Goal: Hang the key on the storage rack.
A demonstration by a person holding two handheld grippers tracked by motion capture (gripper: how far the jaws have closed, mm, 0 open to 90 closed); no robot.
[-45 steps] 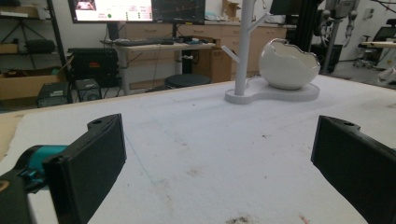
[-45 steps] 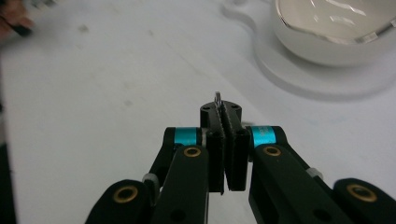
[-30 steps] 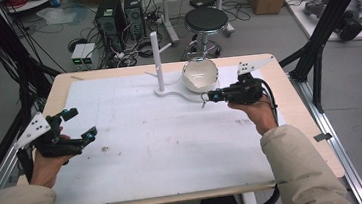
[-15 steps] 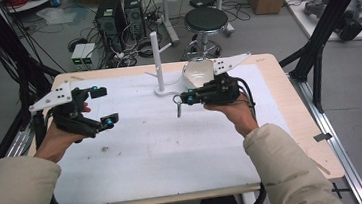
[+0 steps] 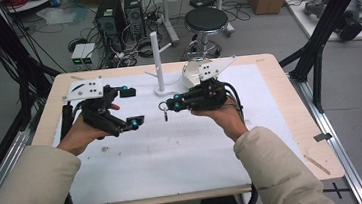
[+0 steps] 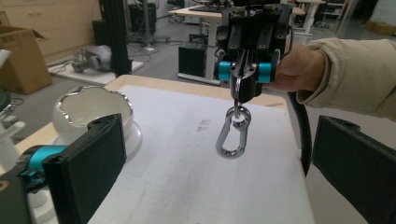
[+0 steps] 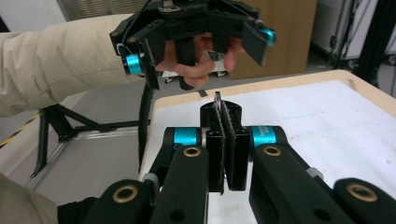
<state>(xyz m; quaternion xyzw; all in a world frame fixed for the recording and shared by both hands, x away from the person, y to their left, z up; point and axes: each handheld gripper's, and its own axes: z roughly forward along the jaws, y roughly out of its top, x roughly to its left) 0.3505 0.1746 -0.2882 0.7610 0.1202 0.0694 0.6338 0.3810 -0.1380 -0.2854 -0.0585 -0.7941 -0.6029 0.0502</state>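
Sleeves of pale beige cloth come in nearest, each hand carrying a black gripper with teal knobs. The right gripper (image 5: 165, 105) is clenched on a thin ring from which a polished silver carabiner (image 6: 233, 136), pear-shaped, hangs above the white mat (image 5: 174, 153). The left gripper (image 5: 130, 107) faces it, jaws spread wide and empty. Beyond stand a white post (image 5: 157, 59) on its base and a glossy white bowl (image 6: 93, 112), its rim apparently jagged. No writing can be read

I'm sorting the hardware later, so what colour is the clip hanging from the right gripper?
Shiny silver metal; the clip shows best in the left gripper view.
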